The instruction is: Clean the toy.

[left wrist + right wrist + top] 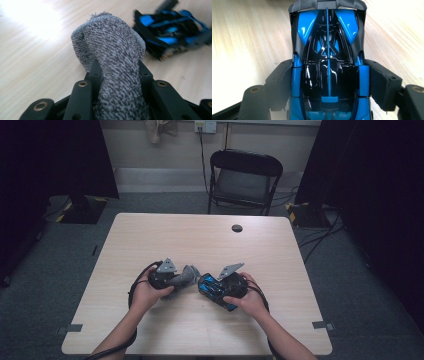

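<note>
Grey terry cloth (112, 65) is pinched tight in the left gripper (172, 279), and the right gripper (220, 287) is clamped on a blue-and-black toy car (328, 70) over the table (200, 240).

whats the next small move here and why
Probably bring the grey cloth, pinched in the left gripper, across onto the blue toy car to wipe it: the right gripper clamps the car's sides, and the two sit close but apart.
</note>
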Demonstrator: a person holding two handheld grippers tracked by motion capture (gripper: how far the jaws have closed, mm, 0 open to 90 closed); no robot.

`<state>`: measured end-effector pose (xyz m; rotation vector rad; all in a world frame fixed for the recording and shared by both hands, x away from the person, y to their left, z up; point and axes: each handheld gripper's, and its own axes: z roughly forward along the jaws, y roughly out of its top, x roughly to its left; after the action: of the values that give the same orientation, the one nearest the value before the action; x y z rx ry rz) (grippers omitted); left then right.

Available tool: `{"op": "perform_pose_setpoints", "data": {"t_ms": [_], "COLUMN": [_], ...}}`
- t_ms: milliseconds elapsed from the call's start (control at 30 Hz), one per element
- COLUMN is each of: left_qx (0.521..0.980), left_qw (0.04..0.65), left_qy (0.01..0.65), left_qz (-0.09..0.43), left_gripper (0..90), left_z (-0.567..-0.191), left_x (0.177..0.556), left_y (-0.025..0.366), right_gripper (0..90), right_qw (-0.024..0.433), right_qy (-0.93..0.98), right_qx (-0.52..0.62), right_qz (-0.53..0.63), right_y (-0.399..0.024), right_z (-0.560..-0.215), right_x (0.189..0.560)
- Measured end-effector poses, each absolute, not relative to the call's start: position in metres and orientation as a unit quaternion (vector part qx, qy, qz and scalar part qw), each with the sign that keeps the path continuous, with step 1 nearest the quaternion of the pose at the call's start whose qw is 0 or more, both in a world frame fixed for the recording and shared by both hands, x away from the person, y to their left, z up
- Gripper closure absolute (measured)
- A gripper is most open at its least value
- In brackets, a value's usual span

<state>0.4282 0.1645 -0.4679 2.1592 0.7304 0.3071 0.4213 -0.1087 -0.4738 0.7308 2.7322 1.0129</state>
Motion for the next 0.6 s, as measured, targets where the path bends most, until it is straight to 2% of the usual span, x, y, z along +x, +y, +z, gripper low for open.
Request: {"op": "perform_pose_setpoints", "data": {"t_ms": [267,600], "left_qx": [0.861,0.877], "left_qw": [0.4,0.392], "left_qy": [0.291,0.261], "left_qz": [0.116,0.096], "left_gripper": [66.3,66.0], "left_z": [-0.475,-0.486], "left_x": [0.438,0.434], "left_y": [0.151,0.136], "right_gripper": [27.6,27.6], "right_qw": [0.067,0.067], "right_qy": [0.907,0.908], "right_qx": [0.237,0.235], "right_qz": [0.343,0.341], "right_y": [-0.106,-0.107], "right_z": [-0.472,-0.473], "right_x": [0.42,0.421]}}
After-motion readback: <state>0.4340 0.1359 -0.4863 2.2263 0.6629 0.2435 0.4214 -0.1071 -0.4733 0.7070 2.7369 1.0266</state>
